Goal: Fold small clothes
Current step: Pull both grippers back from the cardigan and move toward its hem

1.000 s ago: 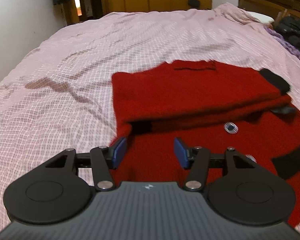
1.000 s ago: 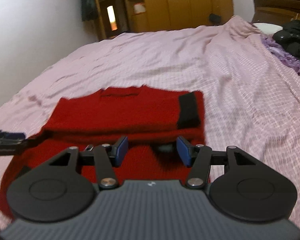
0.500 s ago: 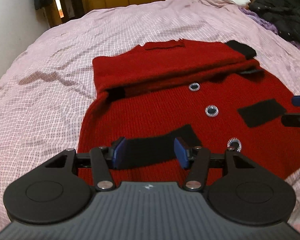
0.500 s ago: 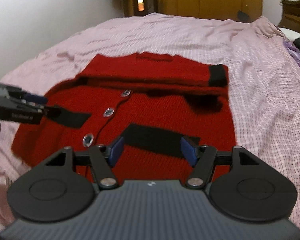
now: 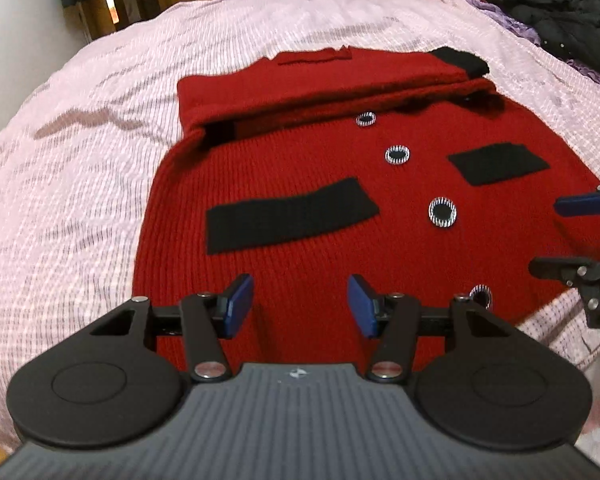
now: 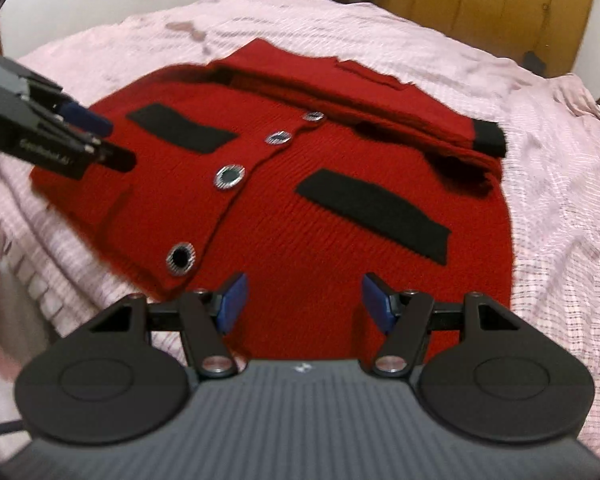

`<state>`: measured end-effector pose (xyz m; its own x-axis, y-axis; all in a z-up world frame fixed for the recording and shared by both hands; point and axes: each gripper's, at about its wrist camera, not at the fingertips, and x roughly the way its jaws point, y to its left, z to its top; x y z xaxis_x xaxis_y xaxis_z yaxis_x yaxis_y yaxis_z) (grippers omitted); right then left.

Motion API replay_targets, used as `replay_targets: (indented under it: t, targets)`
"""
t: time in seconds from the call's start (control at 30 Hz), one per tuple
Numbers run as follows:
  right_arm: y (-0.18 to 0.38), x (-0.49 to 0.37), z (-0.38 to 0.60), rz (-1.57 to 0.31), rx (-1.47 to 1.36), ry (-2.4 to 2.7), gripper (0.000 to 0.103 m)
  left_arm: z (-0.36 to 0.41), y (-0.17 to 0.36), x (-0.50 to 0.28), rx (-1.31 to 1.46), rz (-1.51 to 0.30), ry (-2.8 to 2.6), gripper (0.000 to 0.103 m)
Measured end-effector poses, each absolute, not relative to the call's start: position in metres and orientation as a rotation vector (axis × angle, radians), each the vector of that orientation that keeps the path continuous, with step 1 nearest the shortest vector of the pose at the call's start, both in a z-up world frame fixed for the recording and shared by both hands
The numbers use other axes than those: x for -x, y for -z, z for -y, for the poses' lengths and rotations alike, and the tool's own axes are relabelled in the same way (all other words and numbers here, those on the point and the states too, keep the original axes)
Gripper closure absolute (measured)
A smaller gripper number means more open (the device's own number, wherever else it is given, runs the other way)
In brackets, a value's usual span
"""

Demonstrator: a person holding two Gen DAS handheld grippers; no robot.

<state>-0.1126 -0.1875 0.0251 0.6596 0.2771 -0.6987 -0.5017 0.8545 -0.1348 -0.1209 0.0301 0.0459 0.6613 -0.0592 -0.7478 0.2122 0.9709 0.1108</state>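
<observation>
Cardigan (image 5: 340,208) hem lies just below your left gripper (image 5: 300,304) and right gripper (image 6: 302,300), both jaws wide, empty.

Black handheld grippers, blue-tipped

The left gripper (image 5: 300,306) and right gripper (image 6: 302,304) had blue pads (image 5: 238,304), silver screws, ribbed grey housings.

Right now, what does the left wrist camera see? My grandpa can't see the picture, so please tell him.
A red cardigan lies flat on a pink checked bedsheet, its sleeves folded across the top. The open left gripper hovers over its near hem, holding nothing. The right gripper pokes in at the right edge.
</observation>
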Motion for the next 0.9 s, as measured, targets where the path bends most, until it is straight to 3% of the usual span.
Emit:
replay_targets:
  t: [0.4, 0.57, 0.9]
  targets:
    - [-0.011, 0.131, 0.155, -0.759, 0.52, -0.535, 0.037, -0.039, -0.034, 0.135, -0.184, -0.892, 0.158, 0.042]
    - [0.001, 0.137, 0.142, -0.796, 0.63, -0.557, 0.027, -0.04, -0.034, 0.14, -0.191, -0.893, 0.173, 0.042]
    - [0.006, 0.133, 0.133, -0.758, 0.7, -0.454, 0.027, -0.031, -0.038, 0.145, -0.196, -0.883, 0.239, 0.042]
